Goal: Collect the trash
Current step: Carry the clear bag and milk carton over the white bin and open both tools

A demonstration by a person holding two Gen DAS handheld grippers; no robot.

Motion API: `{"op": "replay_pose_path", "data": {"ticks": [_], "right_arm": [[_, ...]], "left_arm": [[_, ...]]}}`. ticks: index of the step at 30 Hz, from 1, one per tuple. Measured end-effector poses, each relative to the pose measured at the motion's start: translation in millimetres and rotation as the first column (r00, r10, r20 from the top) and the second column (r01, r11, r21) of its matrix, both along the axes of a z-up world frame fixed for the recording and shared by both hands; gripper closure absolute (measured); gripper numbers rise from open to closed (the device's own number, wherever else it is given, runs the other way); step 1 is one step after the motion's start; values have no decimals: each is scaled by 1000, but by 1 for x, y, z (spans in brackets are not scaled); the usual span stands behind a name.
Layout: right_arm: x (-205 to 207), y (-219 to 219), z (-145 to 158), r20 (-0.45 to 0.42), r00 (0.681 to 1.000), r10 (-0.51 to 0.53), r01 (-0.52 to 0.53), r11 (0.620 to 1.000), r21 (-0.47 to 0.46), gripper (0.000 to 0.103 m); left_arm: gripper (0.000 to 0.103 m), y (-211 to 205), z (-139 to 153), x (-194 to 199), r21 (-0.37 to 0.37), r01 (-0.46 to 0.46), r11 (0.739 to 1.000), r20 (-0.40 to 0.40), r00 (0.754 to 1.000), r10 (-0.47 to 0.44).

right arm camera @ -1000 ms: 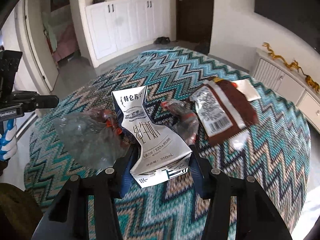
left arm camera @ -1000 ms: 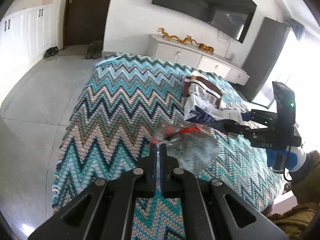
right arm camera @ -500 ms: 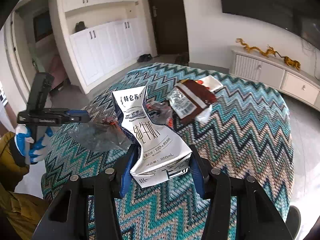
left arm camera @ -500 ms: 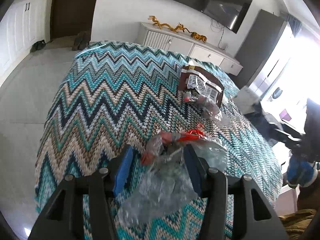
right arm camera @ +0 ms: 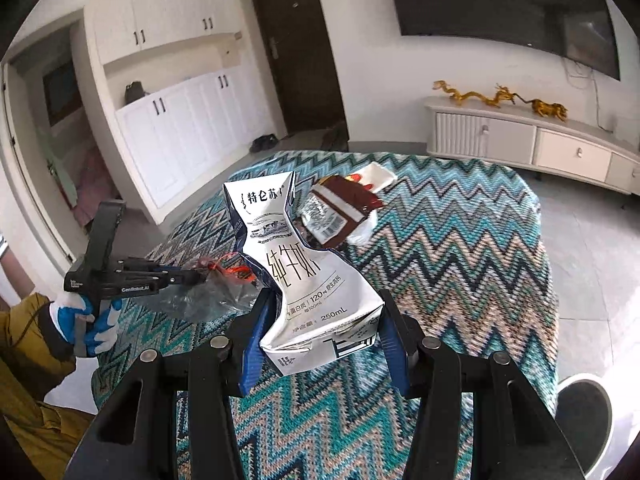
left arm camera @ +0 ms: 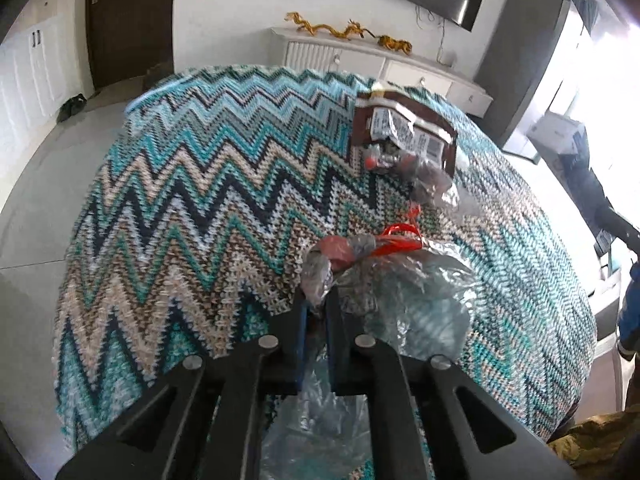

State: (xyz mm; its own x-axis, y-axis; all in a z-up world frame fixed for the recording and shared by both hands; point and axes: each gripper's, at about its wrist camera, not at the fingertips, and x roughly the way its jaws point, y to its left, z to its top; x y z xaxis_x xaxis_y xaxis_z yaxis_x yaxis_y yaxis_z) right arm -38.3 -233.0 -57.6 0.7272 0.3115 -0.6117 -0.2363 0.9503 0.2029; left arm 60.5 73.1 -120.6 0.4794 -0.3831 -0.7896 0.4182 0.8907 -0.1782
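Note:
My left gripper is shut on a crumpled clear plastic bag with red print, above the zigzag cloth. It shows from the side in the right wrist view, with the bag hanging from it. My right gripper is shut on a crushed white milk carton and holds it above the table. A brown wrapper and a second clear wrapper lie on the far part of the cloth. The brown wrapper also shows in the right wrist view.
The table is covered by a teal zigzag cloth. A white sideboard with golden dragon figures stands by the wall. A round white bin rim shows at the table's right. White cabinets and a dark door stand behind.
My left gripper opened around the plastic bag, then shut on it and raised it. My right gripper has lifted the carton up and away from the table.

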Motion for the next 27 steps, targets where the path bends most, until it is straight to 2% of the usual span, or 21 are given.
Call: {"op": "replay_pose_path", "data": {"ticks": [4,7,13,19,22,27], "right_arm": [[-14,-22,6,27,998,-56,55,998,14,53],[-27,-47,8,42,991,-123,122,992,35,53],[-61,-108,0,44,959,-279,276,959,60,53],[-94,-171,-17,19,898,-440,439,897,53,53],[-107,-205,-35,-20,853,-521,522,852,43,53],[-119,-259,-74,-109,766,-633,638,770,18,53]], "left_arm": [[96,6,24,-9,-28,-20,999,38,999,21],[96,-4,48,-15,-45,5,999,77,997,-1],[96,-63,84,-22,-67,126,990,120,986,-117],[96,-165,95,-22,-71,287,955,98,955,-280],[96,-236,95,-25,-49,374,926,91,925,-369],[96,-349,87,-27,-42,468,883,48,883,-466]]}}
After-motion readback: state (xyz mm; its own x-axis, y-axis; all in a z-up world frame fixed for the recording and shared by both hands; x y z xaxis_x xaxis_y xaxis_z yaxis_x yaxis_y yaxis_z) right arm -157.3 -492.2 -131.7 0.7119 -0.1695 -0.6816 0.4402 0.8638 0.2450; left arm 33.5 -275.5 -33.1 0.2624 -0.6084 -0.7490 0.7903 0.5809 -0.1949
